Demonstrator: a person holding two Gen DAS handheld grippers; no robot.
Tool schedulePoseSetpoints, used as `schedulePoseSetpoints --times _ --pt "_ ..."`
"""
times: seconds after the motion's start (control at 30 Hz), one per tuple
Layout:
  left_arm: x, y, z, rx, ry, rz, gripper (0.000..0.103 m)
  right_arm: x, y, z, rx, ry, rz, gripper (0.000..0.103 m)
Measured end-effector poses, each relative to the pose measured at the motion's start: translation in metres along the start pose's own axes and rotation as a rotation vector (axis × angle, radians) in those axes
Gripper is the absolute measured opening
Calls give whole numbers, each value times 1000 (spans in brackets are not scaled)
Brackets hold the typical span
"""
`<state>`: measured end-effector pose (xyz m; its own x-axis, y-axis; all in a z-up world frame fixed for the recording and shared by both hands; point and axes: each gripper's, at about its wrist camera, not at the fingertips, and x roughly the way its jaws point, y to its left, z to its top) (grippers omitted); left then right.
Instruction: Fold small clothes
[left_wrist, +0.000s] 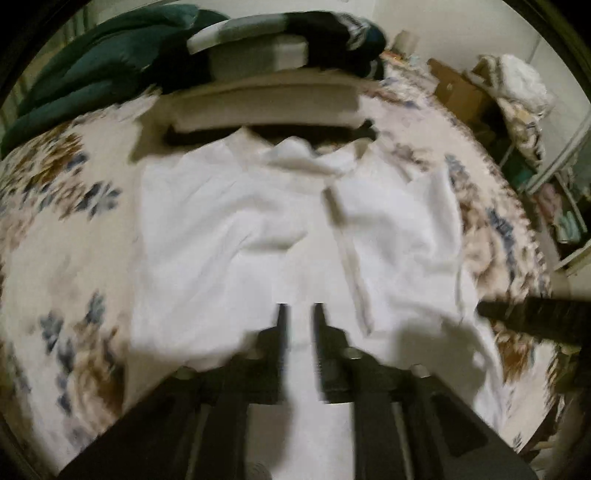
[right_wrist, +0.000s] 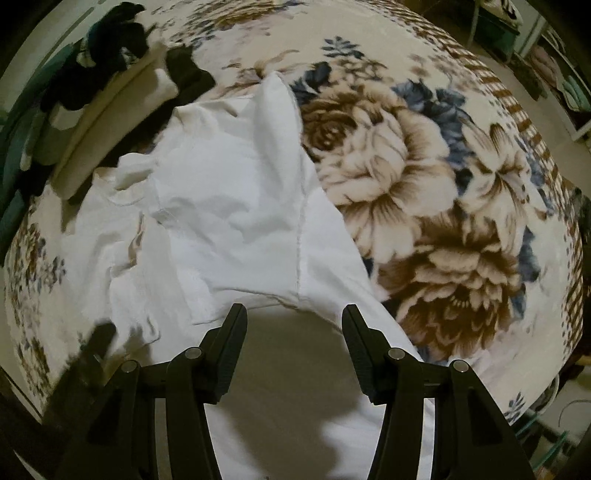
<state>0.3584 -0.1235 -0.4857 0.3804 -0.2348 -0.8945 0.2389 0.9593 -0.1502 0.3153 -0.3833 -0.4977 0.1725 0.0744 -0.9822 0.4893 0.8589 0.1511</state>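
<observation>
White shirt (left_wrist: 258, 229) spread on floral blanket (right_wrist: 424, 192), sleeves partly turned in, likely mid-fold. Left gripper (left_wrist: 300, 310) narrowly parted over the hem, nothing pinched; right gripper (right_wrist: 294, 314) spread wide, empty above the cloth. Folded pile (left_wrist: 266, 55) stacked beyond, probably finished pieces.

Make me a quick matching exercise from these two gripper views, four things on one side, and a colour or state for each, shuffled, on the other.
Things:
1. shirt
2. blanket
3. left gripper
4. right gripper

Descriptions:
A. jaws narrowly apart, nothing between them
B. white, spread out and wrinkled
C. jaws wide apart, nothing between them
D. cream with brown and blue flowers

Pairs: 1-B, 2-D, 3-A, 4-C
</observation>
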Motion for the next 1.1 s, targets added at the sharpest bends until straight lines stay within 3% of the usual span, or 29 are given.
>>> schedulePoseSetpoints --times 0.07,0.1,0.3,0.47,0.5,0.53,0.57,0.67,0.8,0.87,0.9,0.93,1.0,1.1 --pt "-8 17 -9 -42 7 32 80 -5 11 0 -24 4 51 61" --pt "-17 33 -12 -85 -9 56 83 -7 21 2 -38 6 75 61" --pt "-11 95 -14 -200 -5 213 83 22 109 33 -165 72 255 67" --pt "23 129 2 -242 16 266 83 85 156 81 -100 195 326 66" --pt "32 131 5 -228 24 273 83 93 157 86 -80 210 336 54" --pt "43 129 9 -211 34 284 83 99 161 90 -70 210 346 19" --pt "48 128 9 -197 40 286 83 102 166 94 -82 199 336 3" --pt "62 126 6 -165 61 288 83 90 173 107 -131 89 256 2" --pt "61 125 3 -168 67 288 83 91 172 118 -151 104 204 2" --pt "53 126 4 -184 60 282 83 91 175 121 -153 135 200 10" --pt "44 126 4 -193 46 281 83 89 174 120 -143 149 212 22" --pt "36 125 5 -199 33 277 83 78 165 118 -124 156 243 44" --pt "18 123 6 -206 -4 276 83 59 145 111 -106 149 261 61" --pt "-13 112 8 -205 -63 276 83 19 107 96 -104 137 257 63"
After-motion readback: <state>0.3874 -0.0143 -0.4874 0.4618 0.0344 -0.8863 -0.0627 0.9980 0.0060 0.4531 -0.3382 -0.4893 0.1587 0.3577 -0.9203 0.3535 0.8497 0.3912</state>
